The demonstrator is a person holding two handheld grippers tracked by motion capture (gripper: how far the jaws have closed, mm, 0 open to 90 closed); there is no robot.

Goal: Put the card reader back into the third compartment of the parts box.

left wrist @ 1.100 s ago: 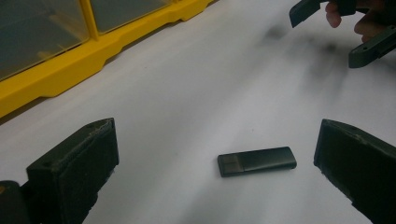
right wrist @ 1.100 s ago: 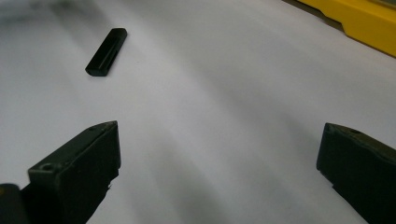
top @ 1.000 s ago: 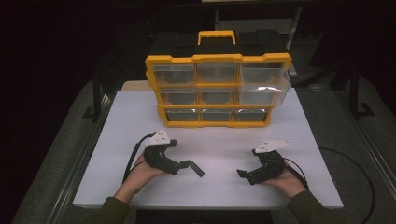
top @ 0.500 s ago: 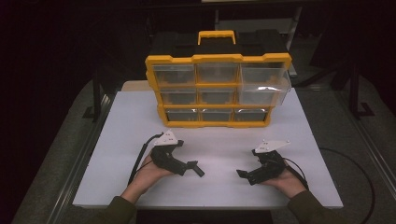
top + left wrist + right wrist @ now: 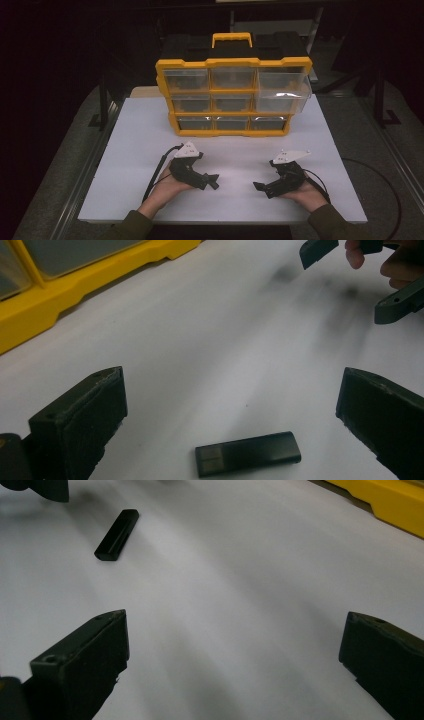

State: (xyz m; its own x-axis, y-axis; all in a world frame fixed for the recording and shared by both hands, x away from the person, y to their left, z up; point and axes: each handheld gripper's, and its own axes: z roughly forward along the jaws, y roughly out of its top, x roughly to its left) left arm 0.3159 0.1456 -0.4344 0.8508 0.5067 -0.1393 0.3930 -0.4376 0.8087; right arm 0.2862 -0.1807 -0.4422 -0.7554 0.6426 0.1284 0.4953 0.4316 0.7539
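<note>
I see a flat, matte black stick (image 5: pixel 248 454) lying on the smooth white table (image 5: pixel 135 150), between and just ahead of my left gripper (image 5: pixel 235 415), whose jaws are spread wide. My right gripper (image 5: pixel 235 655) is spread too, empty. Since a second ago the left has slid inward, toward the yellow plastic organizer (image 5: pixel 233 97).

Matt white table (image 5: pixel 150 130), glossy yellow plastic organizer (image 5: pixel 232 95), smooth black stick (image 5: pixel 247 453)

No text, label, brand or number can be read anywhere — the small marks on the grey plate (image 5: pixel 189 149), lower left of the high view, are too tiny to tell.
</note>
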